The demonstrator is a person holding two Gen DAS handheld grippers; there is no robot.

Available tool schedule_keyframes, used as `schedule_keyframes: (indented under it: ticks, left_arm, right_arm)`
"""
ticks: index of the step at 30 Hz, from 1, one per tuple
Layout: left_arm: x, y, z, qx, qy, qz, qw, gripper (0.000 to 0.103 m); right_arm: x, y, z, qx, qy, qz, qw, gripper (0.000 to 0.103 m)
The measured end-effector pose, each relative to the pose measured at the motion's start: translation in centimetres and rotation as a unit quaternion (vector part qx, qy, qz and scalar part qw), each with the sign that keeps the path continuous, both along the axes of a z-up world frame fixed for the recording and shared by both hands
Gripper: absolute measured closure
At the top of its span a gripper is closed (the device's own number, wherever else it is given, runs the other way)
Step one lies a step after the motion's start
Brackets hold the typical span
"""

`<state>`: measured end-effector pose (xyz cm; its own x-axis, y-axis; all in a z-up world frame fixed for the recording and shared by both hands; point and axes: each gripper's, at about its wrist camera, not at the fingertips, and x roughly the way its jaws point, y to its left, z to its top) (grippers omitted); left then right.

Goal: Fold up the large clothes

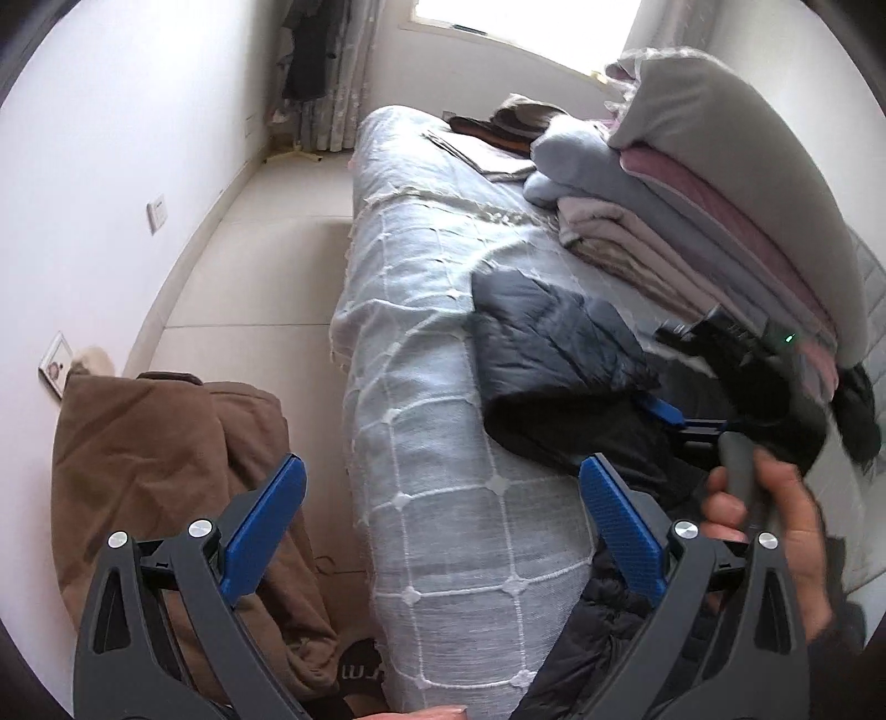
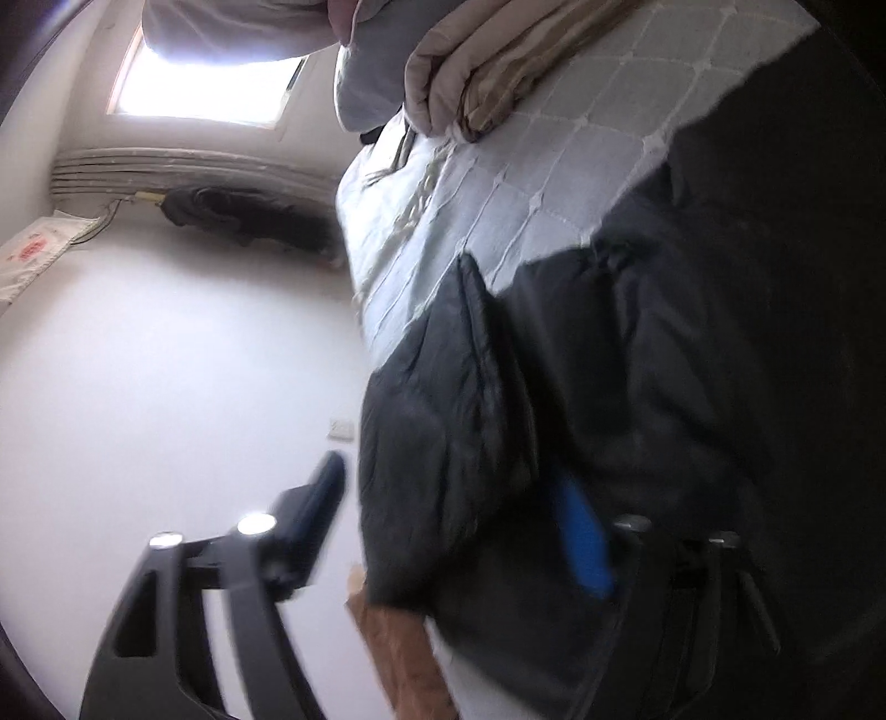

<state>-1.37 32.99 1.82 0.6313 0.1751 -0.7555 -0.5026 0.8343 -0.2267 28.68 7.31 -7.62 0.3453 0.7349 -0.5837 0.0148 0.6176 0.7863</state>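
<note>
One bed (image 1: 421, 387) fills most of both views, covered in a pale blue-white spread stitched in a grid of white lines. It stands beside a pale tiled floor in a white-walled room, with a bright window (image 1: 526, 16) past its far end. On the far side of the bed is a tall stack of folded bedding (image 1: 720, 221): a grey layer on top, then pink, then beige, with a light blue bundle against its far end.

In front of that stack the dark padded jacket (image 1: 554, 343) lies on the spread near the bed's edge, and part of it hangs down over the side. A brown coat (image 1: 166, 443) lies heaped on the floor side, well apart from the jacket.

The left gripper (image 1: 443, 471) hovers over the bed's edge with its blue-padded jaws spread wide and nothing between them.

The right gripper (image 2: 454, 498) is at the jacket, and a thick fold of the dark cloth stands between its jaws. The blue pad on one side is against the cloth. On the other side a strip of white wall shows between finger and fabric, so the fold is straddled, not pinched. That view is blurred.

A hand (image 1: 775, 515) grips the right gripper's grey handle. A small socket plate (image 1: 156, 215) sits on the wall.
</note>
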Motion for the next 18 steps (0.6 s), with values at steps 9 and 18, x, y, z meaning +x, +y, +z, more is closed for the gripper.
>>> schedule_keyframes:
  ticks: [9, 18]
  left_arm:
    - [-5.2, 5.9, 2.8, -0.061, -0.097, 0.13, 0.9848, 0.007]
    - [-4.7, 5.4, 2.5, -0.042, -0.079, 0.121, 0.9886, 0.007]
  right_arm:
    - [-1.3, 14.0, 5.5, 0.009, -0.116, 0.154, 0.981, 0.083]
    - [-7.0, 9.9, 9.3, -0.043, -0.152, 0.17, 0.973, 0.035]
